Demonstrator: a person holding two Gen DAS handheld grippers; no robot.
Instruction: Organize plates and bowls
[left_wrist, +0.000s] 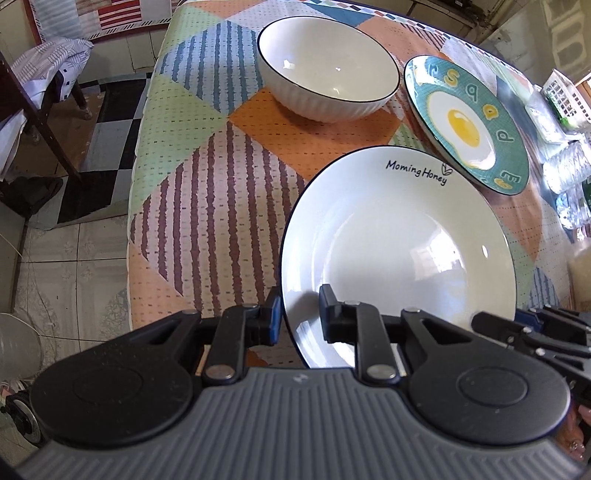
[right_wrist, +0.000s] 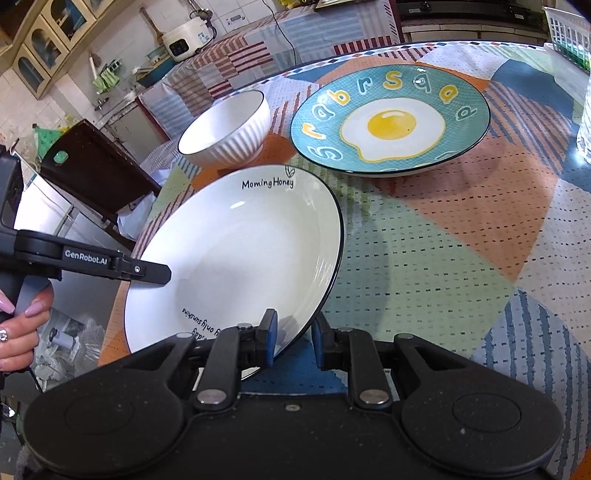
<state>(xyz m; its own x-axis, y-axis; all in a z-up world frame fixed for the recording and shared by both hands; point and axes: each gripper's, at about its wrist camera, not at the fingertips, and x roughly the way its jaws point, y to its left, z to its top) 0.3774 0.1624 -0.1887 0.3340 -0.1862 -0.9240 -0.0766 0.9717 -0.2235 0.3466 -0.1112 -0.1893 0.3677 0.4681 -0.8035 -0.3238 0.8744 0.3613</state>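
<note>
A white plate (left_wrist: 399, 236) (right_wrist: 236, 251) with a dark rim and the words "Morning Honey" is held tilted over the patterned tablecloth (left_wrist: 207, 192). My left gripper (left_wrist: 300, 317) (right_wrist: 162, 275) is shut on its near-left rim. My right gripper (right_wrist: 293, 341) (left_wrist: 484, 321) has the opposite rim between its blue pads, one pad on the inner face and one beneath. Beyond the plate stand a white ribbed bowl (left_wrist: 328, 74) (right_wrist: 225, 129) and a teal plate painted with a fried egg (left_wrist: 465, 125) (right_wrist: 388, 125), both on the table.
The table's left edge drops to a tiled floor, where a wooden chair with cloth (left_wrist: 44, 74) stands. Water bottles (left_wrist: 569, 173) and a white basket (left_wrist: 565, 96) crowd the far right. A hand (right_wrist: 22, 325) holds the left gripper's handle. A dark stool (right_wrist: 96, 166) stands beside the table.
</note>
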